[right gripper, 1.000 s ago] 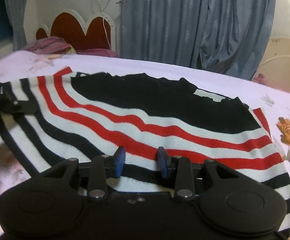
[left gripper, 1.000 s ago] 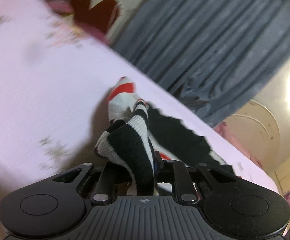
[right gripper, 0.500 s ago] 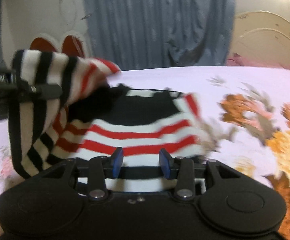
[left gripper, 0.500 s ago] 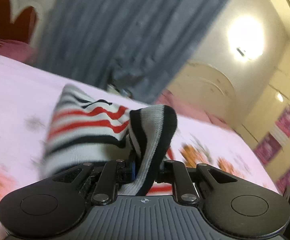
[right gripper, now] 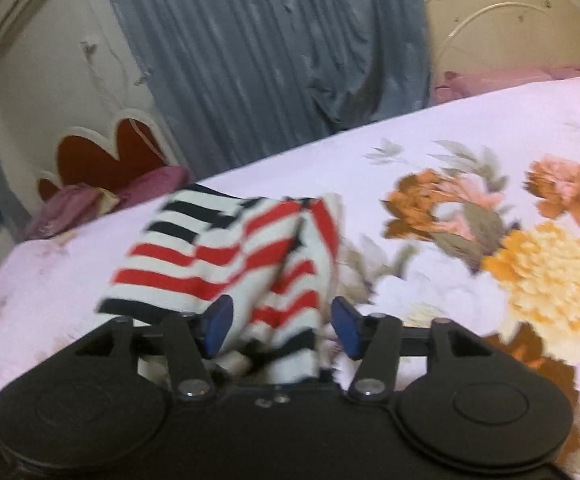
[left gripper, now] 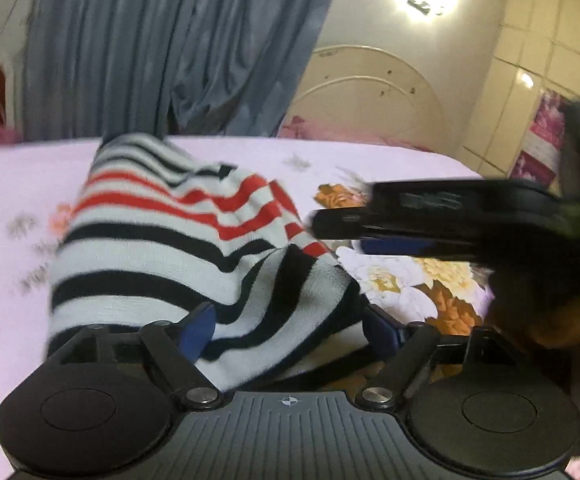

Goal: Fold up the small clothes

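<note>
A small knit garment with white, black and red stripes (left gripper: 162, 248) lies folded over on the pink floral bedsheet (left gripper: 10, 184). My left gripper (left gripper: 290, 328) is open, its blue-padded jaws wide apart with the garment's near edge lying loose between them. My right gripper (right gripper: 282, 322) is open too, with the garment (right gripper: 226, 252) bunched between its spread jaws. The right gripper also shows in the left wrist view (left gripper: 449, 216), coming in from the right just above the garment's right edge.
Blue-grey curtains (left gripper: 162, 40) hang behind the bed. A cream arched headboard (left gripper: 369, 92) stands at the back right. A red scalloped headboard (right gripper: 106, 152) with purple bedding (right gripper: 90, 200) is at the far left. Large floral prints (right gripper: 529, 260) cover the sheet's right side.
Both grippers carried one side of the garment across and over the rest, folding it. Both then opened and the fabric dropped between their jaws.
</note>
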`<action>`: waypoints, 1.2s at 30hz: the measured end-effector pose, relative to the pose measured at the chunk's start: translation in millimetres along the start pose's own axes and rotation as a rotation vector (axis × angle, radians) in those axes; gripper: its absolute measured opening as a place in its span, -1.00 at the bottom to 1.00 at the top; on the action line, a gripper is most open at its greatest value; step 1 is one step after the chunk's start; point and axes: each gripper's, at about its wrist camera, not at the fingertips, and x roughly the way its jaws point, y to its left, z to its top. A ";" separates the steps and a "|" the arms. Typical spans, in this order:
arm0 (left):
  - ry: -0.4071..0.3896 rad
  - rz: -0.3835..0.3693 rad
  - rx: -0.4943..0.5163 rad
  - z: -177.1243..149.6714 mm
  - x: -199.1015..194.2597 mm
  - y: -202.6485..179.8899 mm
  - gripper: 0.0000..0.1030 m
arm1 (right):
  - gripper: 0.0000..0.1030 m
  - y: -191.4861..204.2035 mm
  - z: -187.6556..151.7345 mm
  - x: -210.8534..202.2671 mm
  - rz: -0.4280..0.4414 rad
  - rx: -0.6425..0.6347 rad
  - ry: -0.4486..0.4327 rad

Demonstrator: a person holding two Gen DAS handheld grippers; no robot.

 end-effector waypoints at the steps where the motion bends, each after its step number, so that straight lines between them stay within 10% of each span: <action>1: -0.003 0.002 0.005 0.1 -7.3 0.3 0.56 | 0.05 2.2 0.6 3.0 0.014 0.003 0.013; 9: -0.072 0.146 -0.091 6.6 -49.9 52.0 0.56 | 0.11 7.9 -3.8 53.6 0.050 0.075 0.159; 14: -0.069 0.209 -0.169 9.2 -51.7 82.3 0.56 | -0.32 9.1 -0.7 66.4 0.042 0.110 0.141; 24: -0.074 0.148 -0.180 28.5 3.5 69.9 0.56 | -0.64 32.4 17.5 22.8 -0.073 -0.214 -0.096; 29: 0.010 0.157 -0.154 18.3 34.1 64.0 0.56 | -0.63 -7.1 1.5 51.0 -0.110 -0.061 0.060; 36: 0.041 0.152 -0.168 14.8 39.5 69.3 0.57 | -0.50 -15.6 1.1 41.4 -0.106 -0.011 0.060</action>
